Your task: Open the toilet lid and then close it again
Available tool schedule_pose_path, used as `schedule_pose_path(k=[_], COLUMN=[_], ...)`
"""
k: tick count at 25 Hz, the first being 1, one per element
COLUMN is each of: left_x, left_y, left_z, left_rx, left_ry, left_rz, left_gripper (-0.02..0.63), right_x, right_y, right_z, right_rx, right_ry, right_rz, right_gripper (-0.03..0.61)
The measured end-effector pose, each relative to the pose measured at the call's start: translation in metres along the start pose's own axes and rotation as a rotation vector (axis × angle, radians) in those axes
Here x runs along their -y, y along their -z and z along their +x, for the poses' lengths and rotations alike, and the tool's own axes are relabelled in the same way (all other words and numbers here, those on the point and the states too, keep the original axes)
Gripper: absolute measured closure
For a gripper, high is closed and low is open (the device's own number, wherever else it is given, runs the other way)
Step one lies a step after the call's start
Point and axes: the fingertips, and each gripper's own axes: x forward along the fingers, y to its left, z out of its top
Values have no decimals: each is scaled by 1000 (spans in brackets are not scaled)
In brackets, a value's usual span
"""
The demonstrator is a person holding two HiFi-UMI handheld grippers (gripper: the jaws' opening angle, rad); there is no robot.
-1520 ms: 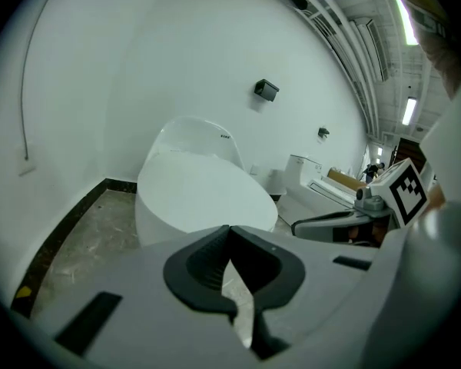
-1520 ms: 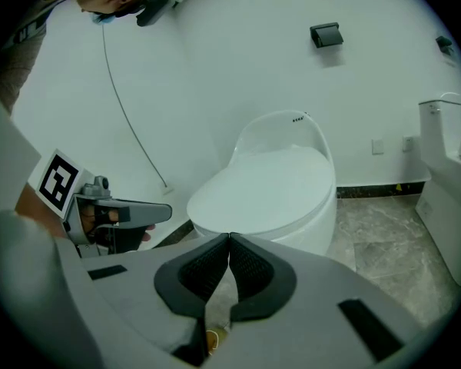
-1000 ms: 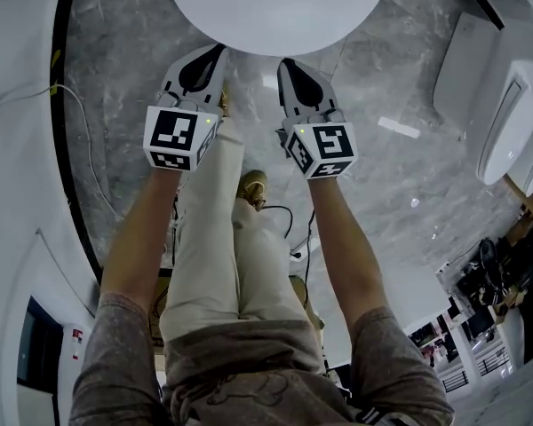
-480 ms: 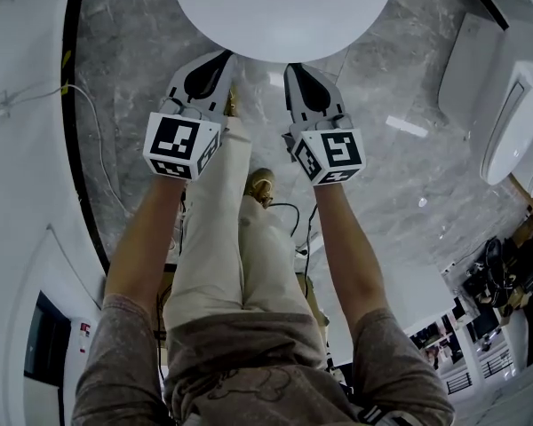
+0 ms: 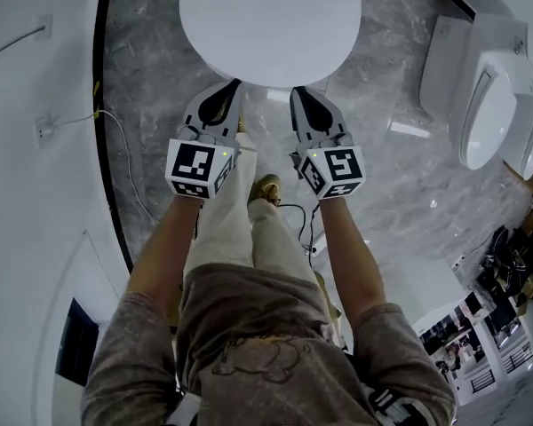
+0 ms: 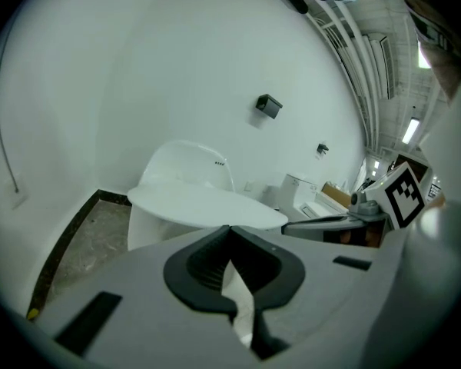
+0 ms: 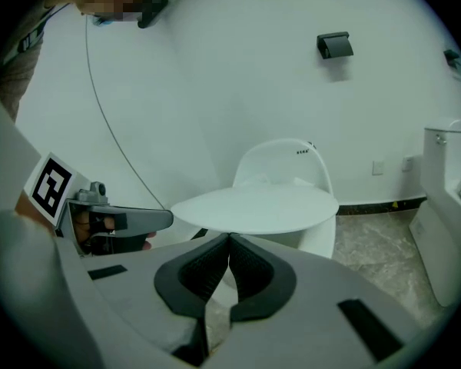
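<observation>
The white toilet's lid (image 5: 271,25) lies flat and closed at the top of the head view. My left gripper (image 5: 231,87) and right gripper (image 5: 296,91) hang side by side just short of its front rim, both shut and empty, touching nothing. In the left gripper view the closed lid (image 6: 207,204) lies ahead beyond my shut left gripper (image 6: 230,233), with the right gripper (image 6: 330,225) alongside. The right gripper view shows the same lid (image 7: 253,206) ahead of the shut right gripper (image 7: 229,241), the left gripper (image 7: 115,221) beside it.
A second white toilet (image 5: 489,105) stands at the right. A curved white wall (image 5: 35,149) closes the left side, with a thin cable (image 5: 115,140) trailing over the grey marble floor (image 5: 382,176). The person's legs and shoes (image 5: 268,187) are below the grippers.
Both grippers have risen together, still shut. The view has pulled back, so the toilet looks smaller. The lid has stayed closed.
</observation>
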Motion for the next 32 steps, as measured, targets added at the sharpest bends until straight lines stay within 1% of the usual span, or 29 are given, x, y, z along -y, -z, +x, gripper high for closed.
schedule_pose_path(k=[4,8,13,21,25,29,32], left_x=[8,14,12,-1,-11,-25,-34], left_y=[-67,-129,-194,-284,-324,-359,-375], left_z=[-4,3,22,65,96,124,151], left_rx=[27,53,80,124,144,142,120], left_ry=[25,24,22,-6,-27,-45,-53], left_rz=[10,30,57,64,48,43,39], left_gripper=[604,604,604,604,604,604,604], right_x=[0,8,26,57,79,96,109], right_y=[-64,-125,-187,-274,-313,-347,-368], right_z=[-10,-13,1,30,51,75,94], right_rx=[34,74,97,120,116,114,108], right_ry=[41,64,75,50,31,14,-6], right_rz=[8,12,16,-6,-34,-48,-52], right_gripper=[552,552,552,552,552,552,552])
